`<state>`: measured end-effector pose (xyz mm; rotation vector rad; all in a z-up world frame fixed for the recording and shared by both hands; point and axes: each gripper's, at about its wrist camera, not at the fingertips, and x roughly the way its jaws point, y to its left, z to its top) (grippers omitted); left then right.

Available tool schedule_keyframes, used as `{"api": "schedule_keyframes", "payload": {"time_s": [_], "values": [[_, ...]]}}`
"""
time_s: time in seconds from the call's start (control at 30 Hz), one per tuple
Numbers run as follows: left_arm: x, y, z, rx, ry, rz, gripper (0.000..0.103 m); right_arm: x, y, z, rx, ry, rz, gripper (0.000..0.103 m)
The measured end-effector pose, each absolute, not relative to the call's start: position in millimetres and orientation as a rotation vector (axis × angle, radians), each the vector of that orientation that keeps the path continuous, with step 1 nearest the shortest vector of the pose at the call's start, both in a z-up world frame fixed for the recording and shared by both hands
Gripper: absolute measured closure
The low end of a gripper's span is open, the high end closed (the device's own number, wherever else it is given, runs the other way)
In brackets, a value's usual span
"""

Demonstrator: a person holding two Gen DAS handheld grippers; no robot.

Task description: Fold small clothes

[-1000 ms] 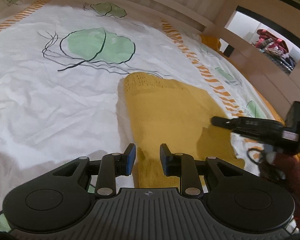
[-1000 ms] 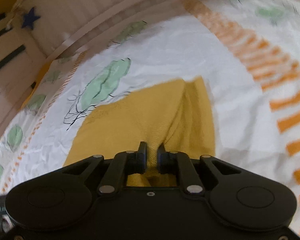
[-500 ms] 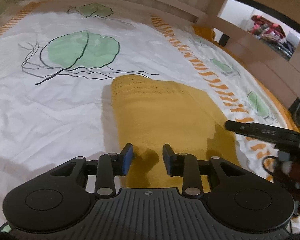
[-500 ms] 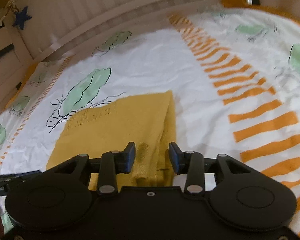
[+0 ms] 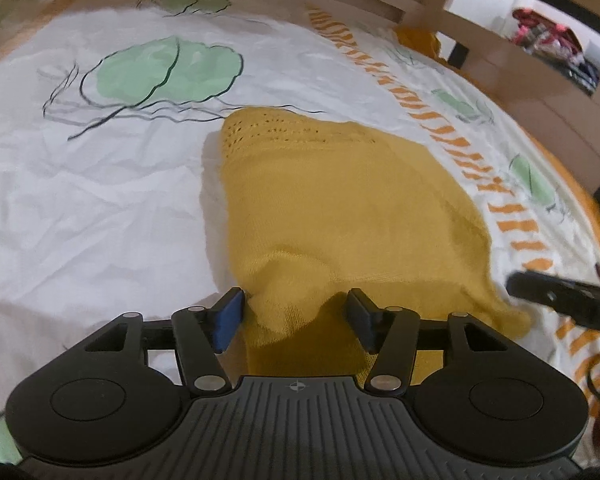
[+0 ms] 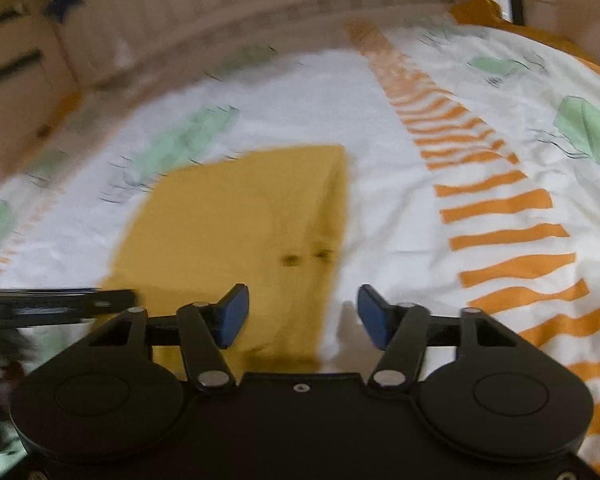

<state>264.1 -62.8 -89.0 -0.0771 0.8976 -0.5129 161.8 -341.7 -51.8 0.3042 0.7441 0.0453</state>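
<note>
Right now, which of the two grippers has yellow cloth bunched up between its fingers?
The left gripper: a raised fold of the yellow knitted garment sits between its open fingers. The right gripper is open over the garment's flat edge and the bedsheet.

left gripper (image 5: 296, 314): black linkage arms, silver screws, blue pads, ribbed grey body, crosshair mark | right gripper (image 6: 302, 316): black linkage, blue pads, silver screws, smooth black body

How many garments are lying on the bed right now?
1: the yellow garment lies on the sheet, just ahead of both open grippers, left and right. More may lie out of view.
</note>
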Motion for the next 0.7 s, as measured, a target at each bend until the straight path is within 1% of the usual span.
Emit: {"api": "schedule_keyframes", "payload": {"time_s": [0.03, 0.07, 0.27, 0.3, 0.37, 0.53, 0.7], "values": [[263, -62, -89, -0.087, 0.899, -0.509, 0.049, 159, -339, -50, 0.311, 0.743, 0.069, 0.053], [262, -61, -89, -0.092, 0.898, -0.507, 0.049, 156, -335, -48, 0.317, 0.746, 0.094, 0.055], [256, -52, -83, -0.127, 0.884, -0.505, 0.049, 161, -325, -61, 0.357, 0.803, 0.124, 0.055], [256, -50, -81, -0.132, 0.884, -0.503, 0.049, 161, -325, -62, 0.369, 0.809, 0.123, 0.057], [257, -48, -79, -0.141, 0.885, -0.498, 0.049, 161, -323, -63, 0.379, 0.814, 0.129, 0.089], [258, -44, -76, -0.158, 0.889, -0.499, 0.049, 153, -323, -50, 0.303, 0.76, 0.091, 0.091], [261, -40, -83, -0.191, 0.929, -0.493, 0.049, 155, -342, -69, 0.381, 0.84, 0.097, 0.089]]}}
